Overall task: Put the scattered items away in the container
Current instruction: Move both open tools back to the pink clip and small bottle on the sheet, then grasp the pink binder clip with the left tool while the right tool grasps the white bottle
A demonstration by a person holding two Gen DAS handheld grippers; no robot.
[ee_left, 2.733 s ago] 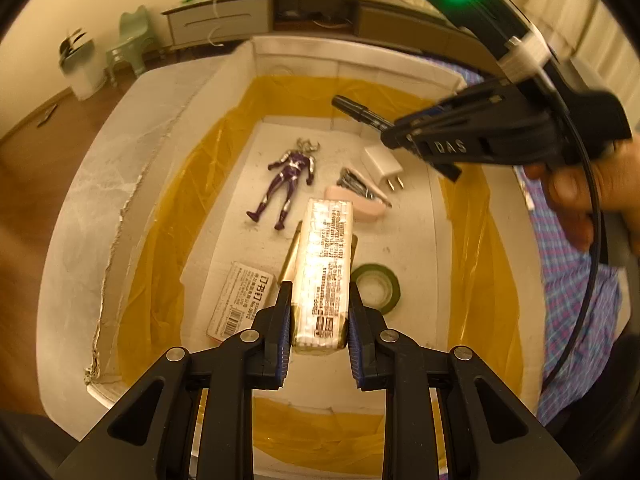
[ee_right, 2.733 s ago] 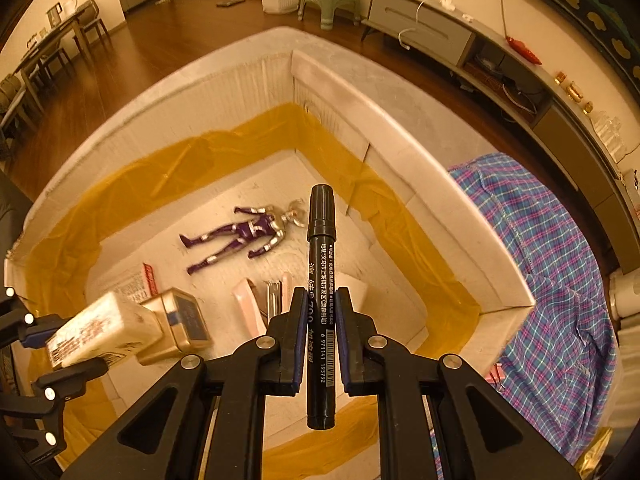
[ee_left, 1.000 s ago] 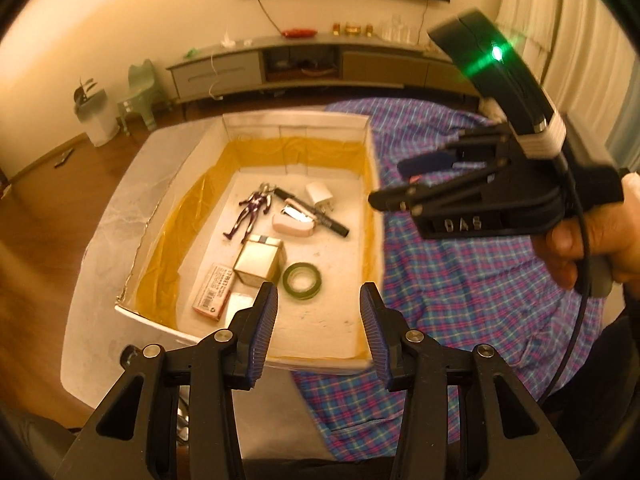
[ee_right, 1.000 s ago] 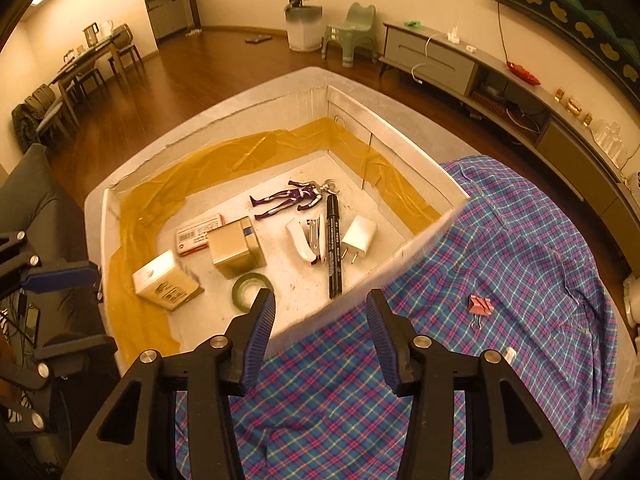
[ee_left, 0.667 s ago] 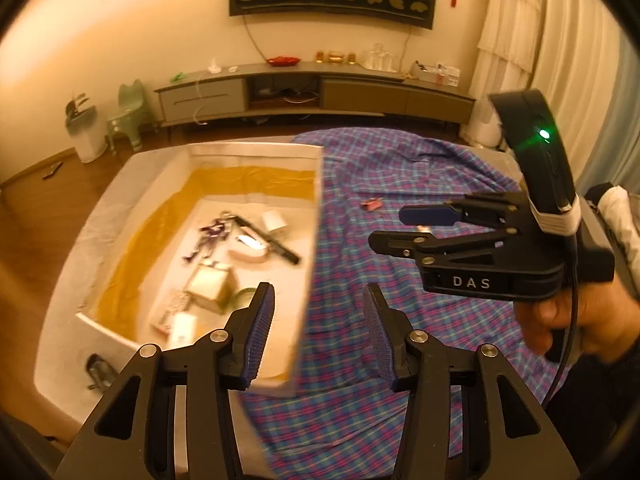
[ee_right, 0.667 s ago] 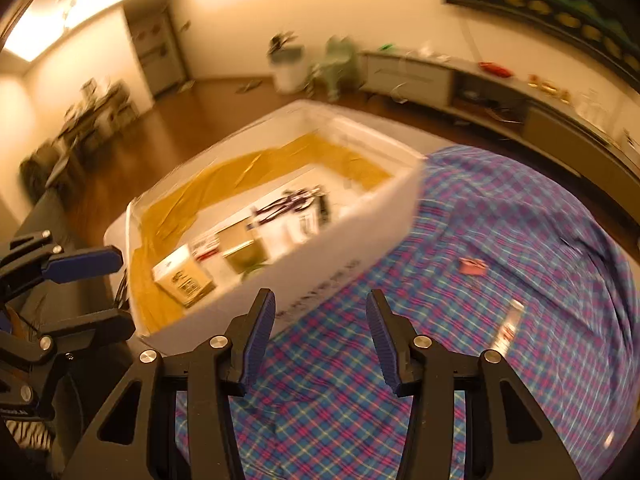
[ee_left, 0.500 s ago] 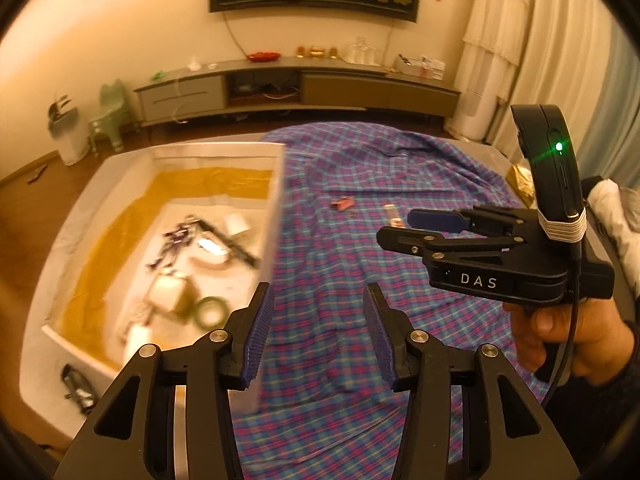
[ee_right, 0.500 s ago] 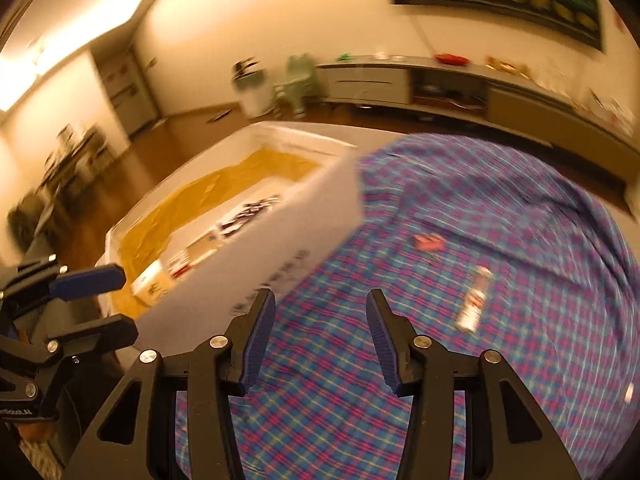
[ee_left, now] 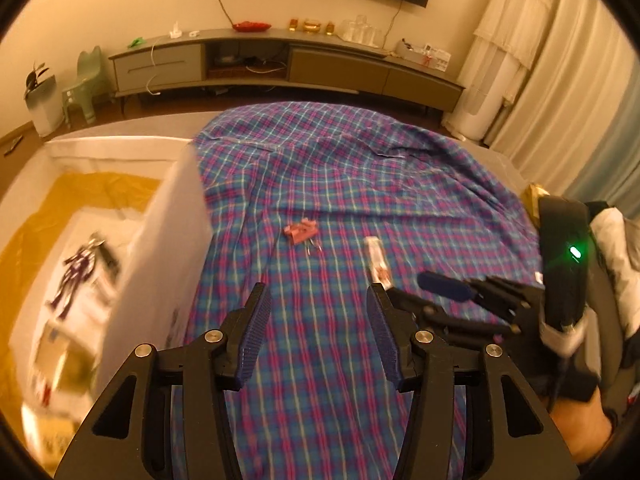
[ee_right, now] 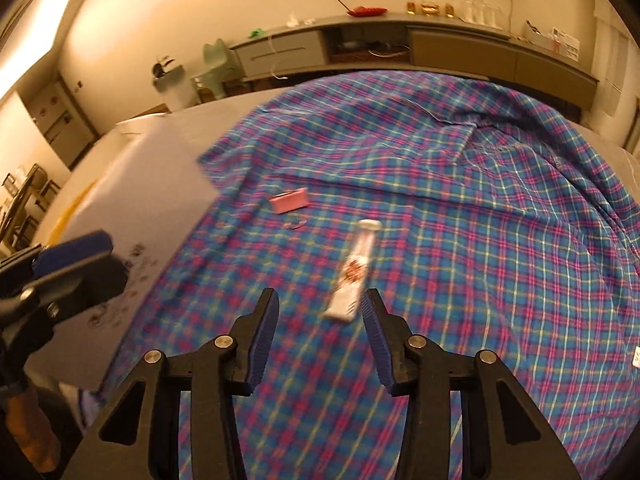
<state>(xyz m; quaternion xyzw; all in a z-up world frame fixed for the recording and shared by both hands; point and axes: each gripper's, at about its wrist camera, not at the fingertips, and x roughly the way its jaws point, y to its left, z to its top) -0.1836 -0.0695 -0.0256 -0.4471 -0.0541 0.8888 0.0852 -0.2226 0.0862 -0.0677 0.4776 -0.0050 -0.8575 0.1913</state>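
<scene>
Two tools hang over the plaid cloth (ee_right: 460, 208), both unclenched and empty: left tool (ee_left: 318, 332) just widening, right tool (ee_right: 318, 326) just narrowing near the sachet (ee_right: 354, 270); pink clip (ee_right: 290, 200) beyond it.

L gripper (ee_left: 318, 330) jaws wide, just been opening, nothing btwn, over plaid cloth (ee_left: 340, 184). White box (ee_left: 160, 240) at left w/ purple figure (ee_left: 76, 276) inside. Pink clip (ee_left: 301, 231) & white tube (ee_left: 376, 259) farther out. R gripper (ee_left: 416, 288) at right.
</scene>
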